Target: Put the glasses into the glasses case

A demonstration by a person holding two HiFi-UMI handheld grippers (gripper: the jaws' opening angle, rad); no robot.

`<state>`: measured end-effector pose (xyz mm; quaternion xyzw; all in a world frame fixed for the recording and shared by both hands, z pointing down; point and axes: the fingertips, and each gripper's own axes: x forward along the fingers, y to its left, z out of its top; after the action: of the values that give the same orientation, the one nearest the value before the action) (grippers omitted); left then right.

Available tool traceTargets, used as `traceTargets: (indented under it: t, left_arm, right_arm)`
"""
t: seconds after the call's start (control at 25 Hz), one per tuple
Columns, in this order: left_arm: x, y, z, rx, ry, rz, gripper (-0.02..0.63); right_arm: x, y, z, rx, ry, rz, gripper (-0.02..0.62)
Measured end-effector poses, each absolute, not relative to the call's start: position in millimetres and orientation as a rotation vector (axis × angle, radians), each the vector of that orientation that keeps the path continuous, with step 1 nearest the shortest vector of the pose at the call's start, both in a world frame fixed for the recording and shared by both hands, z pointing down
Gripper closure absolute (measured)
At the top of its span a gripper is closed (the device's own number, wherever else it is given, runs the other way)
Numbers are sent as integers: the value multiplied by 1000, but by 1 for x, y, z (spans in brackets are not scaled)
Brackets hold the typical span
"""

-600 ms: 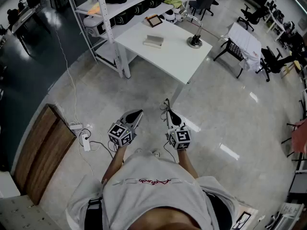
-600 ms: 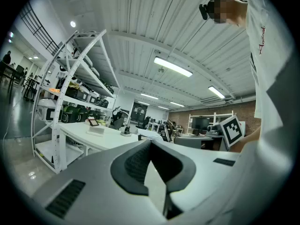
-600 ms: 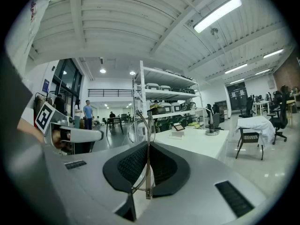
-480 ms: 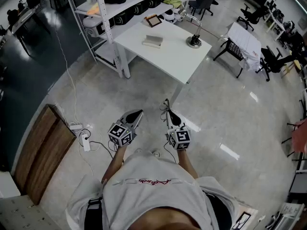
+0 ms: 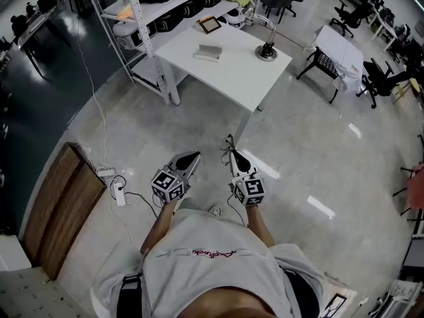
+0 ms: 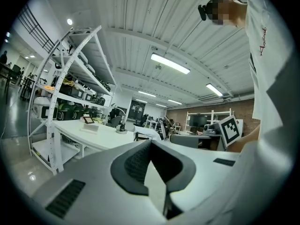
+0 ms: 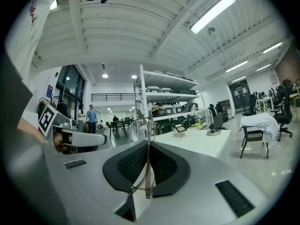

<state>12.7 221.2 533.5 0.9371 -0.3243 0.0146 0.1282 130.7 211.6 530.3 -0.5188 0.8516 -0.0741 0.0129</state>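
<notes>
Standing well back from the white table, I have both grippers held out level over the bare floor, side by side and apart from each other. The right gripper is clamped on the glasses. Its dark pads pinch the thin wire frame edge-on, so one lens ring rises above the jaw tips and the rest hangs below. I judge that a narrow pinch like this suits so slight a frame and keeps the lenses off the pads. The left gripper has its jaws closed tip to tip with nothing between them, free to steady or open the case later.

On the table lies a pale flat box, near a desk lamp. I take the box for the glasses case, though it is too small here to be sure. The glasses are well apart from it, so the carry to the table comes first.
</notes>
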Motion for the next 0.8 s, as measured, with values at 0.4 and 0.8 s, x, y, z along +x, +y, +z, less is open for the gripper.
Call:
traceTargets:
  t: [0.4,0.8]
  left_arm:
    - [28,226,542,2709,-945,35,583]
    - [22,191,542,2716,-959,20,583]
  right_arm:
    - [139,213,538,-1597,2677,-247,575]
    - [132,174,537,-1584,2691,-227,575]
